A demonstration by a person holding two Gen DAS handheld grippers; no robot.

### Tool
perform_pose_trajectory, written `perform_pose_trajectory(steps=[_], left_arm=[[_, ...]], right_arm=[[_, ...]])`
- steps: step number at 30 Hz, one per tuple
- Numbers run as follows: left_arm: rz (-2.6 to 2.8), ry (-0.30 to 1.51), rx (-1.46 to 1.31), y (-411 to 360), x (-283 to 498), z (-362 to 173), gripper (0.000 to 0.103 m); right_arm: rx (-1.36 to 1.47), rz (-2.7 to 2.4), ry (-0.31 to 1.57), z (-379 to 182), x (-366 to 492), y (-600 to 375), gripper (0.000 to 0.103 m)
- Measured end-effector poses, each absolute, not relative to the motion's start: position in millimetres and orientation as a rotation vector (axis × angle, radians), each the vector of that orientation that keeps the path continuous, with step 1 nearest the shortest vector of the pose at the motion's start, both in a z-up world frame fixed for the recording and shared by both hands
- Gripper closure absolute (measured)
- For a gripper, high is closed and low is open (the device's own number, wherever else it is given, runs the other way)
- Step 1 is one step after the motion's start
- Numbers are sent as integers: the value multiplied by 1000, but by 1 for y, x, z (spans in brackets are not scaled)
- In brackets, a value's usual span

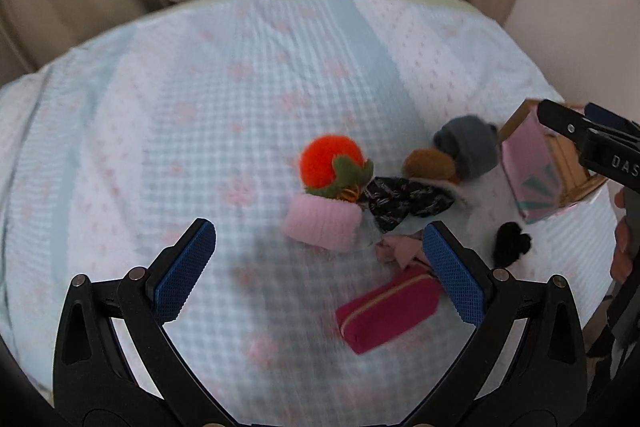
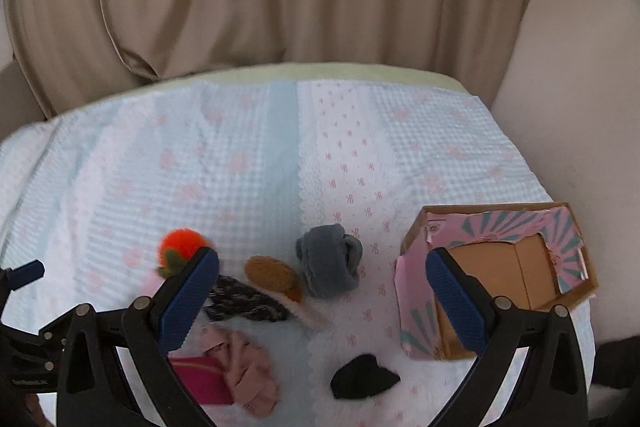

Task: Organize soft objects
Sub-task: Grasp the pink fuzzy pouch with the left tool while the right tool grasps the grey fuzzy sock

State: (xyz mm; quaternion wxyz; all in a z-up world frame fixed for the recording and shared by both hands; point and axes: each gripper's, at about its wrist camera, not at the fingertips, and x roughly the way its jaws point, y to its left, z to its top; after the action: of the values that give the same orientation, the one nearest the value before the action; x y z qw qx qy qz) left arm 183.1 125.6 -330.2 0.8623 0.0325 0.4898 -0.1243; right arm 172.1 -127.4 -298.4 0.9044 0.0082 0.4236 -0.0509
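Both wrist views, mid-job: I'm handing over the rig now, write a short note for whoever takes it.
Left gripper: open, empty, above the magenta zip pouch.
Right gripper: open, empty, near the pink-patterned cardboard box.
Box looks empty; nothing sorted yet.
Loose on the checked bedspread: orange plush fruit, grey rolled sock, brown round pad, dark patterned cloth, pink knit roll, pink cloth, black fuzzy piece.

Magenta pouch half behind gripper

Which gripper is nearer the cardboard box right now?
Right. The right gripper hovers beside the cardboard box; the left gripper sits over the magenta pouch.
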Motion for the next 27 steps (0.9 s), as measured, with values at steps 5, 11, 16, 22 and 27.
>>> perform_pose_trajectory(steps=[5,11,16,22,27], left_arm=[[-302,1083,95,110,214,-387,1],[-338,1136,120,94,236,-441,5],[-338,1179,139,88,245,-472,12],[-289,1199,167,90,252,-486,33],[-297,1193,133,95,252,-482,47]], right_arm=[[0,-129,911,-352,206,-136,0],[-23,-139,959,-407,240,-143,4],[-32,-128,1015,-444,262,-149,10],[21,-72,1074,-468,274,-156,33],[15,-69,1067,-466,273,-152,39]])
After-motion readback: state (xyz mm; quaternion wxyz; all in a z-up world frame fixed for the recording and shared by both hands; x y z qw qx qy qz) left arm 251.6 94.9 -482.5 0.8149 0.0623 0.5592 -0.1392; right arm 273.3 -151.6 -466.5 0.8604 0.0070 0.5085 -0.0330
